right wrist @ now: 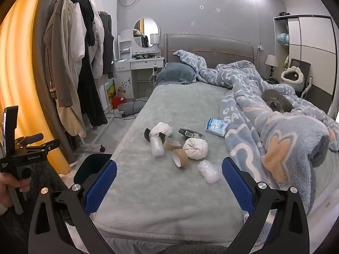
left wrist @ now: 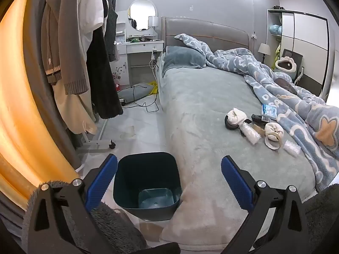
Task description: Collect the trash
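A dark teal bin point(left wrist: 147, 182) stands on the floor against the bed's left side, empty; part of it shows in the right wrist view point(right wrist: 93, 165). On the grey bed point(right wrist: 169, 190) lie two cardboard tape cores point(right wrist: 180, 157), two bubble-wrap pieces point(right wrist: 208, 171), two rolled white socks point(right wrist: 195, 148), a black wrapper point(right wrist: 188, 133) and a blue tissue pack point(right wrist: 216, 126). The same pile shows in the left wrist view point(left wrist: 254, 129). My left gripper point(left wrist: 169, 169) is open and empty above the bin. My right gripper point(right wrist: 169, 170) is open and empty near the bed's foot, short of the pile.
A clothes rack point(right wrist: 80, 74) with hanging coats stands left of the bed. A blue patterned duvet point(right wrist: 275, 127) covers the bed's right side with a grey cat point(right wrist: 277, 102) on it. A white dresser point(right wrist: 139, 63) and cables point(left wrist: 146, 103) are at the back left.
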